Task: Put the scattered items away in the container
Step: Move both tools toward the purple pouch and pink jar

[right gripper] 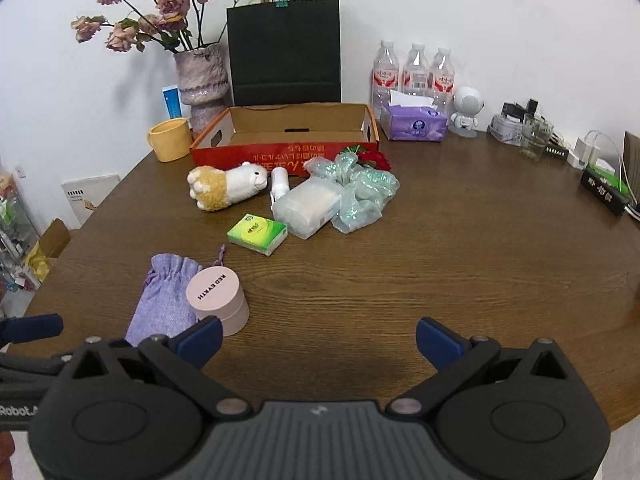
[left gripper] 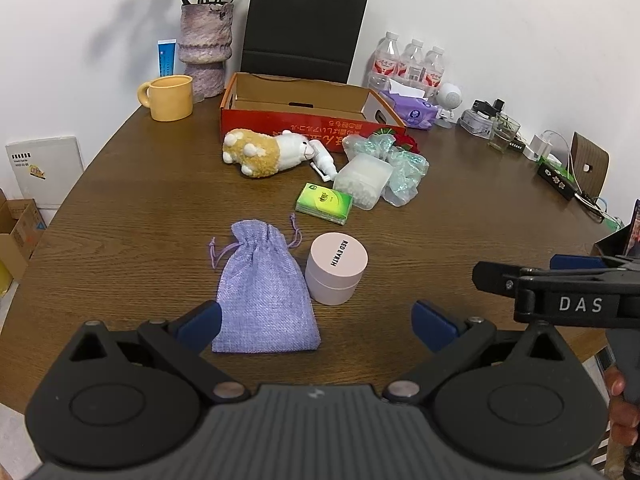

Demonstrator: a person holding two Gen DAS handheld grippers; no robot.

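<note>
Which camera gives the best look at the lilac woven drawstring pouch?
The left wrist view: the lilac woven drawstring pouch lies whole and unobstructed between the open left gripper fingers. In the right wrist view, the round pink jar and a gripper finger hide part of the pouch.

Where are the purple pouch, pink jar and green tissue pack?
purple pouch (left gripper: 264, 292), left wrist view, middle of the fabric body
pink jar (left gripper: 339, 255), left wrist view, lid top
green tissue pack (right gripper: 257, 231), right wrist view, top face

Scattered items (left gripper: 320, 184) before (empty) red box (left gripper: 304, 116)
</note>
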